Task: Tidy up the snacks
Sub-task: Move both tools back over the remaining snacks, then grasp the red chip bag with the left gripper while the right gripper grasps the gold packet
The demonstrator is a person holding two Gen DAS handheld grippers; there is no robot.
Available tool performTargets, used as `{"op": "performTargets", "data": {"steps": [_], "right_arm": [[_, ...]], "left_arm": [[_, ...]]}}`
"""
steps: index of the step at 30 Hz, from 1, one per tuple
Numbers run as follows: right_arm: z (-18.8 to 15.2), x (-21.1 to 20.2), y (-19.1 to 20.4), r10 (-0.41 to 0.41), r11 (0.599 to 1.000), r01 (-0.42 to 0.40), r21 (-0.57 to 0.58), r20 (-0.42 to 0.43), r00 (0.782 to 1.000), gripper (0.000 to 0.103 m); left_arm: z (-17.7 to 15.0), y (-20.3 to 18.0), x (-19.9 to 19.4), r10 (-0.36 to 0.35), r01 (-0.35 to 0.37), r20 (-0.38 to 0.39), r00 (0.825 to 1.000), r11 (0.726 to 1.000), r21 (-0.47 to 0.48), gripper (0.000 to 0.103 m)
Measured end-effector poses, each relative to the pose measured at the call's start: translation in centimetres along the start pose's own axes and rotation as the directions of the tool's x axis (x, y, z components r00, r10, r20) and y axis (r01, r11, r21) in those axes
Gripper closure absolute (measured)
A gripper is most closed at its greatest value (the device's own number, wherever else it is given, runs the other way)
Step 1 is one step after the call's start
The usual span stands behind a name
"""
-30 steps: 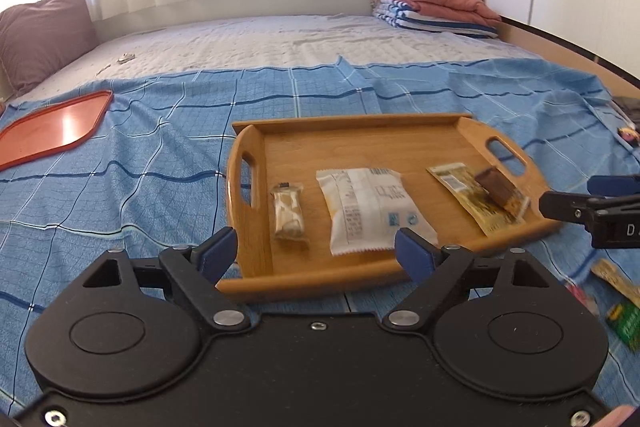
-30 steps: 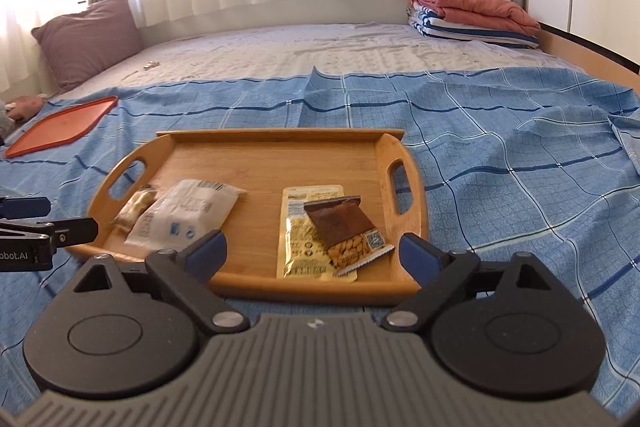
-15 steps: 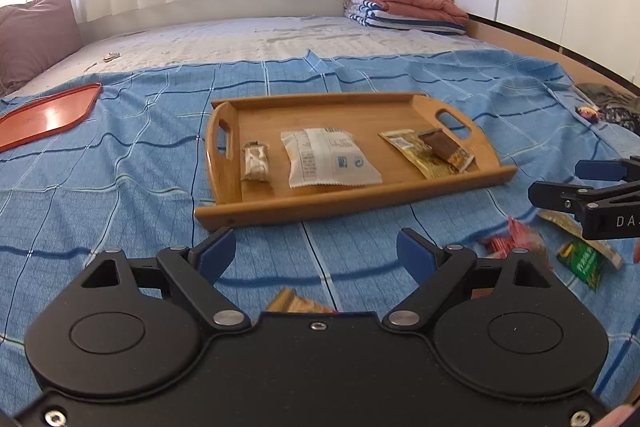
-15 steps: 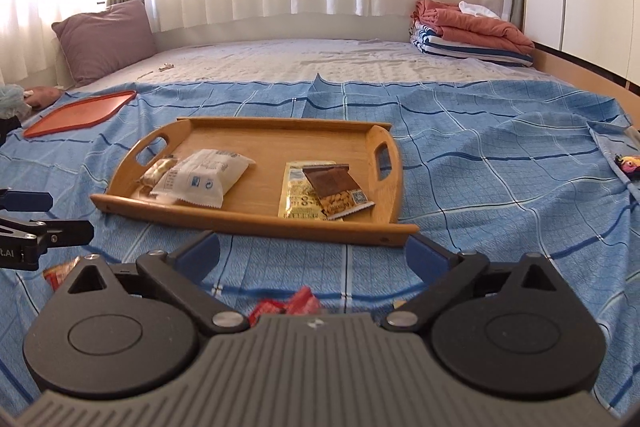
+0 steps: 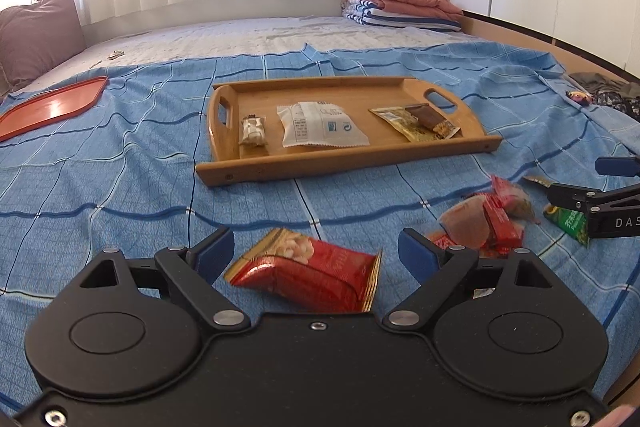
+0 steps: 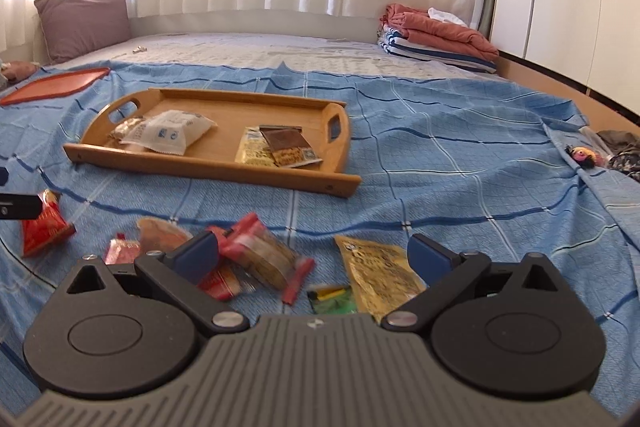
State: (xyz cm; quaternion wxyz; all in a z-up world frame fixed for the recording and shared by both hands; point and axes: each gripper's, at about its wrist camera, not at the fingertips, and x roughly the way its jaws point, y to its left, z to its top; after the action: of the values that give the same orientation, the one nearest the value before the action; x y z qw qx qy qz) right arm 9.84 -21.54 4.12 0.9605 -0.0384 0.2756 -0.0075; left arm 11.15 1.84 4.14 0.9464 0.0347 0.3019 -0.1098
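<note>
From the left wrist view, white letters "DAS" showed on the right gripper (image 5: 576,183), which reached in from the right edge, its fingers apart over a green packet (image 5: 570,229) with unreadable print. The left gripper (image 5: 316,253) hung low over the blue checked sheet (image 5: 120,187), its blue pads (image 5: 416,255) wide apart with a red packet (image 5: 312,273) picturing pale nuts lying between them, untouched. A heap of small red wrappers (image 5: 494,223) lay just right of it. Further off sat a wooden tray (image 5: 344,163) holding a small bar (image 5: 253,131), a white packet (image 5: 318,125) with blue marks, and a brown packet (image 5: 430,118) lying on a yellow one (image 5: 400,123). An orange tray (image 5: 48,107) lay far left.

From the right wrist view, the right gripper (image 6: 314,259) pointed level along the bed, jaws open, nothing held. Between its pads lay the red wrappers (image 6: 256,255), the green packet (image 6: 332,301) and a yellow pouch (image 6: 380,277) with blurred dark writing. The red packet (image 6: 42,227) lay far left beside the left gripper's tip (image 6: 18,205). The wooden tray (image 6: 216,171) stood beyond.
</note>
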Motion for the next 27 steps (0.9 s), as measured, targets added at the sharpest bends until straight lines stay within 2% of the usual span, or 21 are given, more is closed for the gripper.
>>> {"op": "performTargets", "data": {"steps": [5, 11, 15, 20, 27], "right_arm": [[-1.2, -0.4, -0.3, -0.044, 0.998, 0.044, -0.045, -0.003, 0.999, 0.0], [-2.4, -0.3, -1.3, -0.072, 0.997, 0.071, -0.032, -0.035, 0.997, 0.0], [-2.9, -0.1, -1.9, -0.088, 0.996, 0.087, -0.022, -0.051, 0.995, 0.0], [-3.3, 0.3, -2.6, -0.094, 0.996, 0.095, 0.001, -0.071, 0.993, 0.0], [-3.5, 0.7, -3.2, -0.076, 0.996, 0.079, 0.027, -0.091, 0.993, 0.0]], "left_arm": [[-1.4, 0.0, 0.1, -0.003, 0.003, -0.02, 1.0, 1.0, -0.013, 0.014], [-2.5, -0.3, 0.6, -0.002, 0.002, -0.041, 0.999, 1.0, -0.001, 0.014], [-2.4, 0.0, 1.0, 0.0, -0.002, -0.055, 0.998, 1.0, -0.03, 0.014], [-2.2, 0.3, 1.6, -0.005, -0.001, -0.065, 0.998, 0.997, -0.083, 0.014], [-2.0, -0.1, 2.8, 0.002, -0.01, -0.075, 0.997, 0.994, -0.109, 0.013]]}}
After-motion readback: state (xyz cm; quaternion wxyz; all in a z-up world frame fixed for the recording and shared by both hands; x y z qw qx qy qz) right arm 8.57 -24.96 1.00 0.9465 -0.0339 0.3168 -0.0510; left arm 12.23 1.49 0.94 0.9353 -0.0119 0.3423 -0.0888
